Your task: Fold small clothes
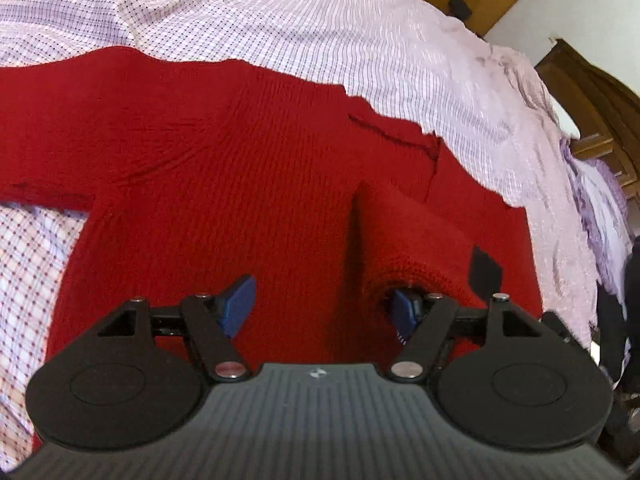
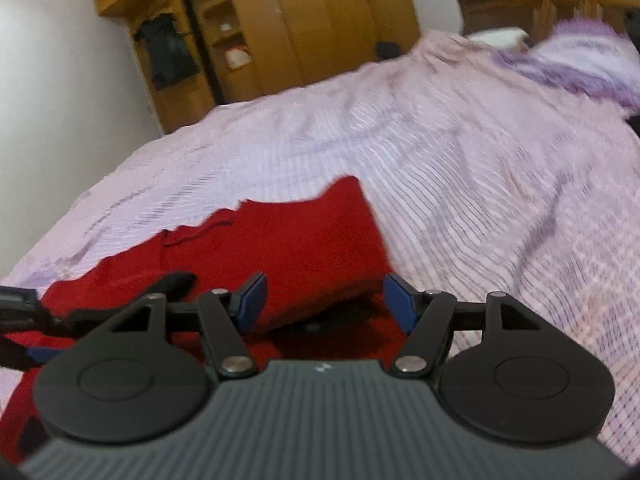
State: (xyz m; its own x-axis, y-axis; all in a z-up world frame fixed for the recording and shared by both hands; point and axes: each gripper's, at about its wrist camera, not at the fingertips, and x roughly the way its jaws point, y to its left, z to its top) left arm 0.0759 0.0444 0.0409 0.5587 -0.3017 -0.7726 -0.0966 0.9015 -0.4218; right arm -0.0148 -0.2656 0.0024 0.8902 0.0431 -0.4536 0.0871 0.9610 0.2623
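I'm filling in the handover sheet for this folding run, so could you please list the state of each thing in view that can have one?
Red knitted sweater: lying on the bed, part-folded, one fold standing raised.
Left gripper: open, one pad tucked under the raised fold, not pinching.
Right gripper: open, holding nothing, above the sweater.
Checked bed sheet: spread out, wrinkled.
Wardrobe: one compartment open, shelves showing.
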